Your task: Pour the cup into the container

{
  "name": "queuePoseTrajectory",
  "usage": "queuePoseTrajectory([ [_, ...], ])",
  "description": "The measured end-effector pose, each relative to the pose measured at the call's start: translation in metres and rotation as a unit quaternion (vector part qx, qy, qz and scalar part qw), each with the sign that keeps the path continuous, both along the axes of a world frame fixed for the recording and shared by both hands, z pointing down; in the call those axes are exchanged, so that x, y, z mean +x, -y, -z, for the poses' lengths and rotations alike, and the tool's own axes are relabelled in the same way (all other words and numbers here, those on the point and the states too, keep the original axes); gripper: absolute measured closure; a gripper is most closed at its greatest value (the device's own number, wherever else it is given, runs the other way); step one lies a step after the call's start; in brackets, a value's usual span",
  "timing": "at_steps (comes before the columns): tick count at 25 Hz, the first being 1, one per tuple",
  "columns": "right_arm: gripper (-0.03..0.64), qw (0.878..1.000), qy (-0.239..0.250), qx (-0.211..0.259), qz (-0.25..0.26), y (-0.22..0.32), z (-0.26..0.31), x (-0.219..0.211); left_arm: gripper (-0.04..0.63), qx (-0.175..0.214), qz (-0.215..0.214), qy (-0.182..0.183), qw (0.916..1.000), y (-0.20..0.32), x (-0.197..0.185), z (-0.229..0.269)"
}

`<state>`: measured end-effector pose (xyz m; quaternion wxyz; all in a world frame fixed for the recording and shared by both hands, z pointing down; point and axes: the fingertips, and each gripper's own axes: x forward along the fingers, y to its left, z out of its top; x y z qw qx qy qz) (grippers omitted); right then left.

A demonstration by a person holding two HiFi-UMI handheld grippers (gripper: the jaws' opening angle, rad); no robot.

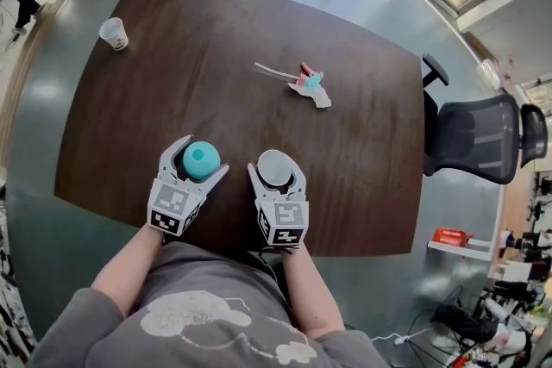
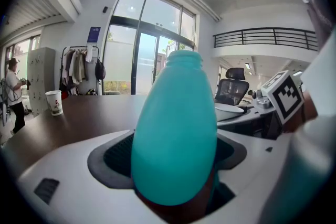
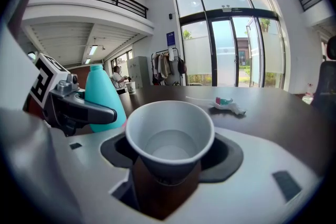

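The cup [image 3: 169, 136], white paper and upright, stands between the jaws of the right gripper [image 1: 277, 177]. The jaws are set wide and closed against its sides, so we have it in hand. Its inside looks pale, and we cannot tell whether clear liquid lies at the bottom. Just to its left, the teal bottle [image 2: 176, 134], which we take for the container, is clamped upright in the left gripper [image 1: 197, 165], its narrow open neck uppermost. Both sit close to us over the near edge of the dark table [image 1: 216, 56]; we cannot tell whether either base rests on the wood.

We judge that both grasps are made and the pour has not begun. Next we need to bring the cup's rim above the bottle's neck and tip it slowly, since that mouth is small and a spill seems likely.

Farther off lie a crumpled wrapper [image 1: 312, 87] mid-table and a second paper cup [image 1: 113, 33] at the far left corner.
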<state>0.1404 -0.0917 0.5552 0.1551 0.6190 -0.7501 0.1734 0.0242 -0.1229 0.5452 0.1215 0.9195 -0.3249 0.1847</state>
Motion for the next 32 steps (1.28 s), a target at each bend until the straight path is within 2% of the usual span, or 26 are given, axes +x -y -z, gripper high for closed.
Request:
queuePoseTrajectory([
  [6, 0.318, 0.999, -0.013, 0.008, 0.05, -0.014, 0.033, -0.014, 0.176, -0.011, -0.004, -0.003, 0.9999, -0.019, -0.001, 0.008],
  [13, 0.318, 0.997, 0.001, 0.0, 0.077, -0.026, 0.074, -0.028, 0.176, -0.008, -0.013, -0.004, 0.9999, -0.031, 0.004, 0.021],
  [18, 0.319, 0.994, -0.031, 0.008, 0.1, -0.024, 0.1, -0.04, 0.176, -0.003, -0.039, 0.003, 0.9992, -0.029, 0.006, 0.03],
  [22, 0.319, 0.994, -0.023, 0.011, 0.105, -0.02, 0.11, -0.048, 0.176, 0.001, -0.048, 0.001, 0.9989, -0.025, 0.006, 0.039],
  [27, 0.319, 0.992, -0.044, 0.015, 0.119, -0.018, 0.126, -0.063, 0.176, 0.009, -0.06, 0.002, 0.9981, -0.026, 0.003, 0.049],
  [32, 0.319, 0.986, -0.073, 0.015, 0.15, -0.019, 0.14, -0.083, 0.176, -0.007, -0.06, 0.003, 0.9982, -0.029, -0.005, 0.047],
])
